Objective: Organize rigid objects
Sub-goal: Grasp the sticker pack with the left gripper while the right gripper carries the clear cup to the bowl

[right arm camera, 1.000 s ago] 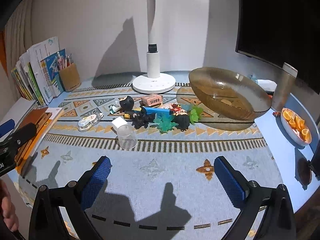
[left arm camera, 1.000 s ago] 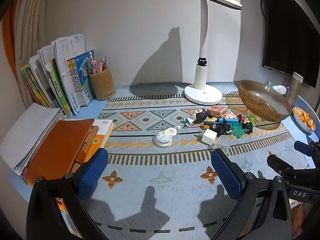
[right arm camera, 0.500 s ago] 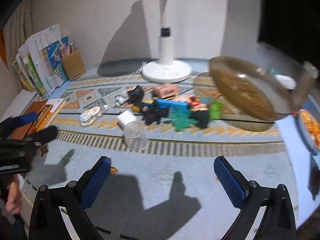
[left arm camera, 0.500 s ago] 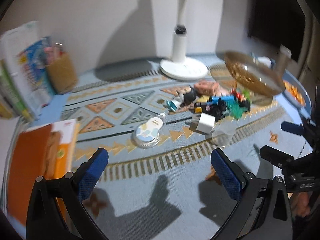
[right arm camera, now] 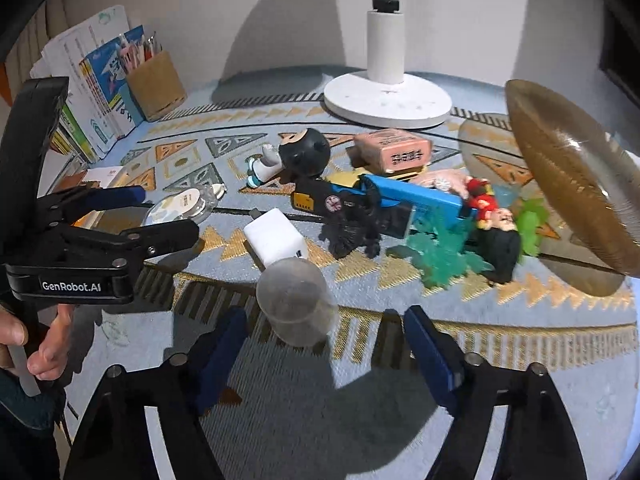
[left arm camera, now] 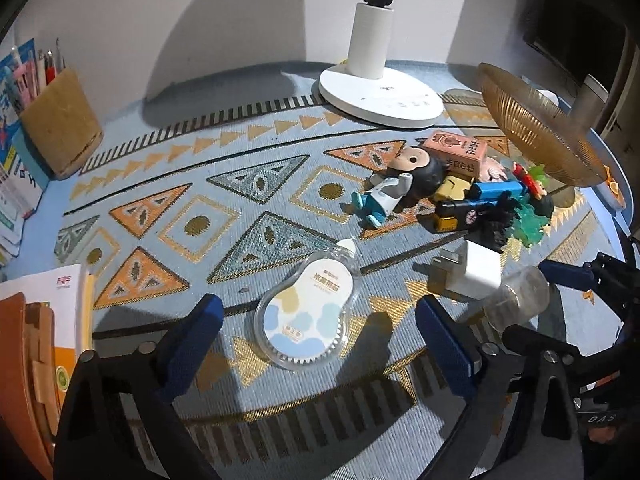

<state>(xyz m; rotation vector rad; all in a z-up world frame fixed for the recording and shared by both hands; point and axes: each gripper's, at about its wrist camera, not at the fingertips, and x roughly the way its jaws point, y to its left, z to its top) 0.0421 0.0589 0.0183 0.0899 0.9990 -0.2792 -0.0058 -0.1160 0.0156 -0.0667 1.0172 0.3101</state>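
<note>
A clear, flat correction tape dispenser [left arm camera: 308,312] lies on the patterned mat between the blue pads of my left gripper [left arm camera: 318,344]. The jaws are closing and the pads do not touch it. A clear plastic cup [right arm camera: 296,300] lies on its side just ahead of my right gripper [right arm camera: 324,348], in line with the gap. Those jaws are closing too, with the pads off the cup. A white charger plug [right arm camera: 276,240] sits behind the cup. The left gripper [right arm camera: 160,214] also shows at the left of the right wrist view, straddling the tape dispenser [right arm camera: 182,206].
A pile of toys lies mid-mat: a monkey figure [left arm camera: 416,172], a pink box [left arm camera: 456,152], a blue block [right arm camera: 412,200], green plastic pieces [right arm camera: 440,252]. An amber bowl [right arm camera: 568,176] leans at the right. A white lamp base [left arm camera: 380,96] stands behind. A pen holder [left arm camera: 60,120] and books stand left.
Both grippers have come down and forward towards the mat. The tape dispenser now lies between the left pads, the cup sits just ahead of the right ones, and the right jaws have narrowed.
</note>
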